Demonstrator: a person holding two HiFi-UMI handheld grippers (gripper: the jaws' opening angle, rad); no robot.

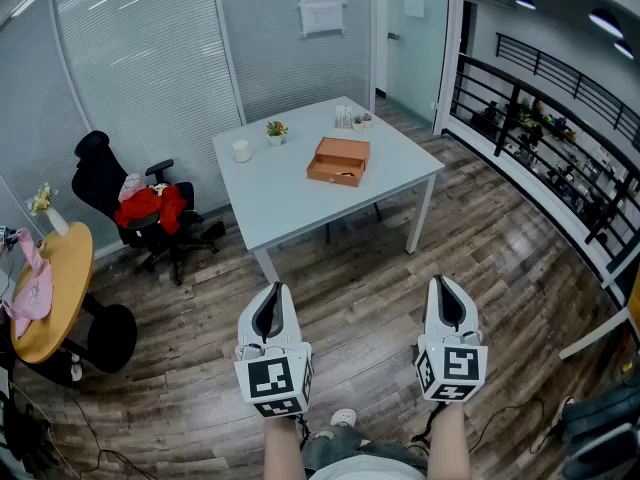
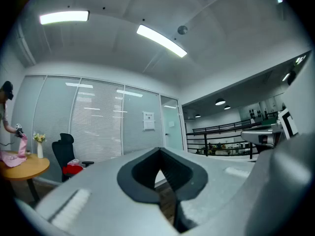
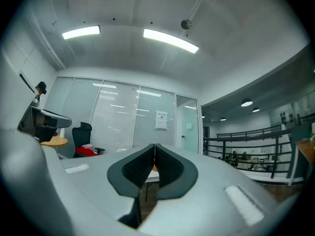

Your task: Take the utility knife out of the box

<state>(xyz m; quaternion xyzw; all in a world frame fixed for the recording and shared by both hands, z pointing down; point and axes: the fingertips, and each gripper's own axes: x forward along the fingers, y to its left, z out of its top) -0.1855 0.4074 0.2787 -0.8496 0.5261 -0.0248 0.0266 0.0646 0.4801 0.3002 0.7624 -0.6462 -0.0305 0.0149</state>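
An open brown wooden box (image 1: 338,161) lies on the light grey table (image 1: 280,198) across the room in the head view. The utility knife inside it is too small to make out. My left gripper (image 1: 271,293) and right gripper (image 1: 447,286) are held low over the wooden floor, well short of the table, both shut with nothing between the jaws. In the left gripper view the left gripper (image 2: 158,150) points level at the glass wall. In the right gripper view the right gripper (image 3: 154,147) points level, with a sliver of the box (image 3: 154,169) showing behind its jaws.
On the table stand a white cup (image 1: 241,151), a small plant (image 1: 276,129) and small bottles (image 1: 350,119). A black office chair (image 1: 120,203) with red cloth sits left of it. A round wooden table (image 1: 55,288) stands far left. A black railing (image 1: 545,133) runs along the right.
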